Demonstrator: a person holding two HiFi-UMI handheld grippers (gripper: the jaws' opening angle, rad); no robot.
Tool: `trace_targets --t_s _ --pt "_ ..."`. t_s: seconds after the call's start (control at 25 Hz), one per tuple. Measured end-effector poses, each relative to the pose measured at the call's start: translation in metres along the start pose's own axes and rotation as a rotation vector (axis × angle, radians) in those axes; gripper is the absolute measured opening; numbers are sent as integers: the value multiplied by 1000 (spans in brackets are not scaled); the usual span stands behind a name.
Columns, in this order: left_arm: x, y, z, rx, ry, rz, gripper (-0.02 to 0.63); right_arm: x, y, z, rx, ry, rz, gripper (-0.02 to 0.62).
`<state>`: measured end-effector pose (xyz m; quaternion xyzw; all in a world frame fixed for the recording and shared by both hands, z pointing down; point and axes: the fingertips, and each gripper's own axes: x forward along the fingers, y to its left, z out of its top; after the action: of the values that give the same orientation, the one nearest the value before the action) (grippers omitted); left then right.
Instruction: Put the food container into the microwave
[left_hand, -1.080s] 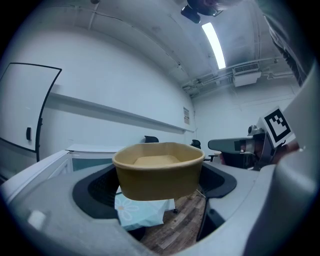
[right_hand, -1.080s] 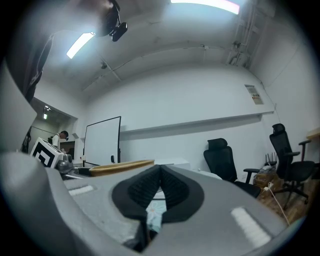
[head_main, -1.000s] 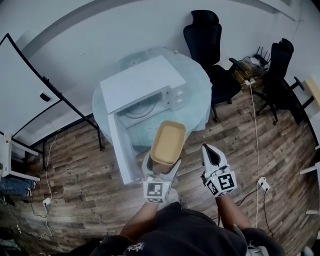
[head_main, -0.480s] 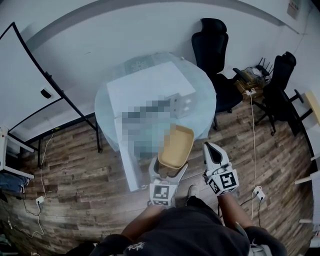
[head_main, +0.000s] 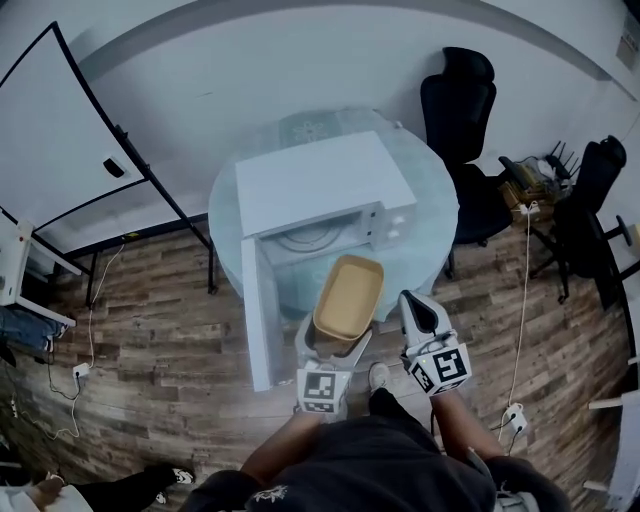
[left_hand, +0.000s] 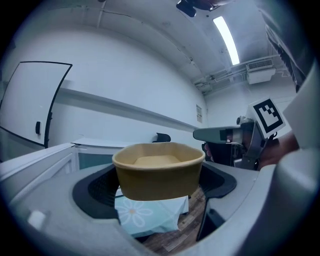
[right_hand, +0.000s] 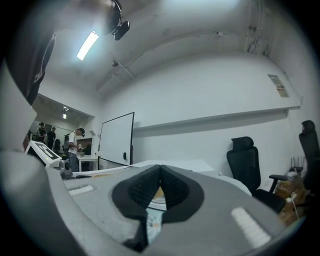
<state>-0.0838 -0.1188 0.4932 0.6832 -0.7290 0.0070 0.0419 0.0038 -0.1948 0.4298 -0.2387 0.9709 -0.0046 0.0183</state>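
Observation:
A tan, empty food container (head_main: 348, 297) hangs in front of the white microwave (head_main: 320, 183), whose door (head_main: 259, 312) stands swung open toward me. My left gripper (head_main: 333, 338) is shut on the container's near wall; in the left gripper view the container (left_hand: 158, 170) fills the space between the jaws. My right gripper (head_main: 416, 311) floats just right of the container, shut with nothing in it; its tips meet in the right gripper view (right_hand: 160, 186). The right gripper also shows in the left gripper view (left_hand: 220, 134).
The microwave stands on a round glass table (head_main: 430, 225) with a flower-print cloth (left_hand: 147, 216). Black office chairs (head_main: 464, 110) stand at the right, a whiteboard (head_main: 60, 140) at the left, wood floor (head_main: 160, 330) below. Cables lie on the floor (head_main: 520, 330).
Both grippers and the container have shifted slightly nearer the microwave's open front as my head view moved right; the left gripper's hold on the container is unchanged.

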Motion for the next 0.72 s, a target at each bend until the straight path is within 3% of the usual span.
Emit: trace_targets --t_s 0.72 --pt "78 62 -56 -31 105 318 500 88 -54 -79 79 139 258 2"
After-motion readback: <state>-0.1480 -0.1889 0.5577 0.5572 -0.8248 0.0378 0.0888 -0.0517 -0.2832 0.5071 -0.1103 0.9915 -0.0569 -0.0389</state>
